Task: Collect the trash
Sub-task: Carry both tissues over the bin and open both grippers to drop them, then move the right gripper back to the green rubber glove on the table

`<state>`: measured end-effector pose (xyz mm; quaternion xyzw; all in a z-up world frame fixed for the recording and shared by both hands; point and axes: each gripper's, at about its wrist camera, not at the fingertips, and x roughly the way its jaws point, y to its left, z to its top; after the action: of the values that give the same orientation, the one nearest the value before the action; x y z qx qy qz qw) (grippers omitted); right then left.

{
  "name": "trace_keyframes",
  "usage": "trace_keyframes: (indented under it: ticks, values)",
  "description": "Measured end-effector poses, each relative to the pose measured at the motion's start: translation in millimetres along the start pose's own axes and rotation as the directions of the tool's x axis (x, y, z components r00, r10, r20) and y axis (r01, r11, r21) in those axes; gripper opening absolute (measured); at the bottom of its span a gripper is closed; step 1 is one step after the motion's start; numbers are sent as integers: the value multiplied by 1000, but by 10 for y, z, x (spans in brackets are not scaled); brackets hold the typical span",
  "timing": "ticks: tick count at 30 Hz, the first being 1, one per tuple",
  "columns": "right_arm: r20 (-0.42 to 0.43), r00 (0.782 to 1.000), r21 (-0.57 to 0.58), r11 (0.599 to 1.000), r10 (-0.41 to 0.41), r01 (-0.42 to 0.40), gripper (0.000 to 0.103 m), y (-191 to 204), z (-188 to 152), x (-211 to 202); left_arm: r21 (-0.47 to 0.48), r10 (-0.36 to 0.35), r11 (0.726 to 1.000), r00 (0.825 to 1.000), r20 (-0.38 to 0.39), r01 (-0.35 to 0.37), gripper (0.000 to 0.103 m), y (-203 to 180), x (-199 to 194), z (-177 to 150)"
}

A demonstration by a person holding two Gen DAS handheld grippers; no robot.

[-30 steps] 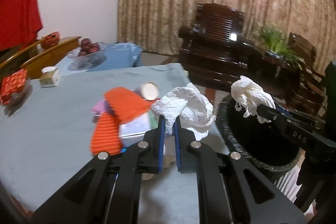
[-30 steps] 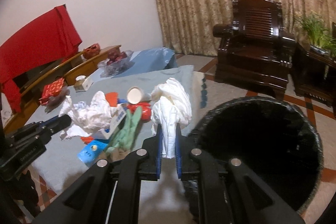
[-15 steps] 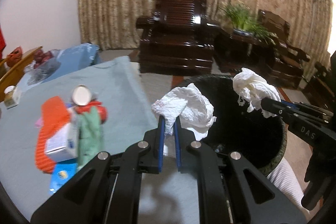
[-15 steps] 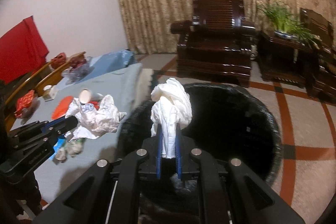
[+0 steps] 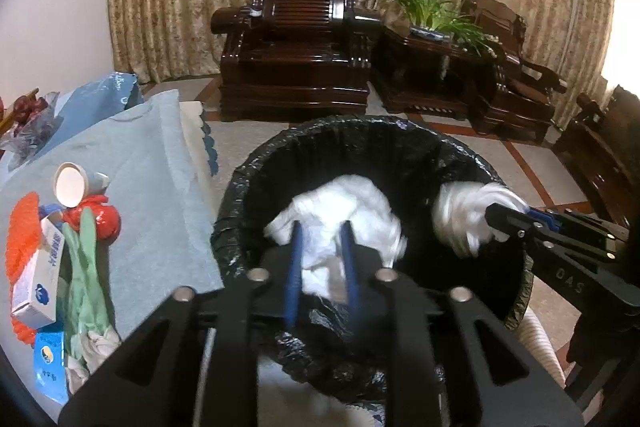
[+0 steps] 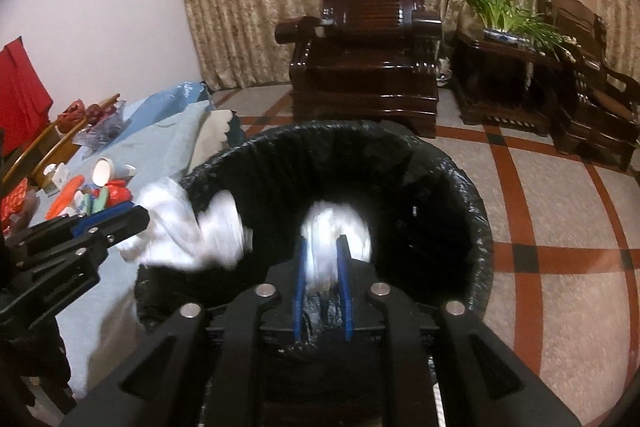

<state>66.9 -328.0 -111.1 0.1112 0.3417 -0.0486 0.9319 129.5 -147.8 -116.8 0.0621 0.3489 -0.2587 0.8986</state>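
White crumpled tissue wads [image 5: 340,211] [image 6: 336,231] are seen over the black-lined bin [image 5: 400,147], between parted fingers of the left gripper [image 5: 320,267] and right gripper [image 6: 322,267]. Being judged light and soft (easily crushed), they can be pinched anywhere on a fold.

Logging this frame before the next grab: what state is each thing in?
Left gripper: open, tissue between fingers, over bin.
Right gripper: open, tissue between fingers, over bin.
Left tissue: crumpled, blurred.
Right tissue: crumpled, blurred.
Bin: open, black liner.
Cup: on its side.
Glove: flat on table.
Box: on table.
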Motion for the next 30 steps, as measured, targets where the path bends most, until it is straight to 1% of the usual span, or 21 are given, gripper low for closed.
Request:
trace_keyframes:
  ticks: [1, 2, 3, 4, 5, 6, 7, 8, 10, 13, 16, 18, 19, 22, 25, 27, 30]
  values:
    - [-1, 1000, 2, 1000, -5, 5, 28, -16, -2, 6, 2, -9, 1000, 1000, 0, 9, 34, 1, 4, -5]
    - [1, 1000, 4, 1000, -11, 11, 36, -28, -14, -4, 2, -11, 1000, 1000, 2, 11, 36, 2, -1, -3]
    - [5, 1000, 9, 1000, -16, 16, 39, -37, -17, -15, 2, -11, 1000, 1000, 5, 11, 39, 12, -15, -7]
    - [9, 1000, 12, 1000, -19, 19, 47, -41, -16, -31, 0, -11, 1000, 1000, 6, 11, 43, 30, -32, -16]
    - [12, 1000, 12, 1000, -22, 22, 60, -48, -16, -45, -5, -8, 1000, 1000, 9, 9, 45, 50, -53, -15]
    - [20, 999, 15, 999, -30, 30, 68, -39, -12, -74, -9, -6, 1000, 1000, 14, 6, 50, 64, -71, -8]
    - [32, 999, 18, 999, -36, 35, 79, -26, -5, -110, -15, 1, 1000, 1000, 24, -1, 56, 95, -110, -2]
    - [45, 998, 21, 999, -35, 34, 86, -8, 7, -145, -18, 14, 1000, 999, 36, -14, 59, 131, -160, 0]
    - [62, 998, 23, 999, -27, 26, 93, 30, 42, -183, -28, 44, 999, 997, 60, -42, 72, 222, -272, -1]
    - [85, 996, 16, 1000, 1, -2, 96, 124, 95, -228, -58, 85, 995, 992, 89, -80, 82, 380, -473, -12]
    - [103, 994, -1, 999, 35, -35, 97, 296, 145, -255, -87, 142, 987, 983, 118, -132, 86, 567, -701, -54]
    - [109, 992, -19, 998, 59, -57, 97, 428, 182, -257, -113, 178, 980, 976, 126, -164, 86, 730, -844, -92]
    - [112, 991, -30, 997, 73, -70, 97, 495, 195, -257, -135, 208, 972, 970, 128, -190, 86, 847, -938, -126]
    - [116, 986, -70, 991, 122, -114, 97, 760, 225, -238, -182, 268, 953, 955, 128, -243, 86, 1087, -1118, -191]
    - [111, 980, -109, 982, 166, -154, 97, 1016, 241, -199, -222, 334, 927, 934, 125, -302, 86, 1341, -1288, -274]
    - [105, 975, -133, 974, 196, -181, 97, 1204, 238, -159, -244, 379, 907, 918, 119, -343, 86, 1516, -1392, -346]
    - [90, 968, -172, 961, 235, -217, 97, 1484, 228, -73, -267, 416, 887, 903, 106, -377, 86, 1679, -1488, -443]
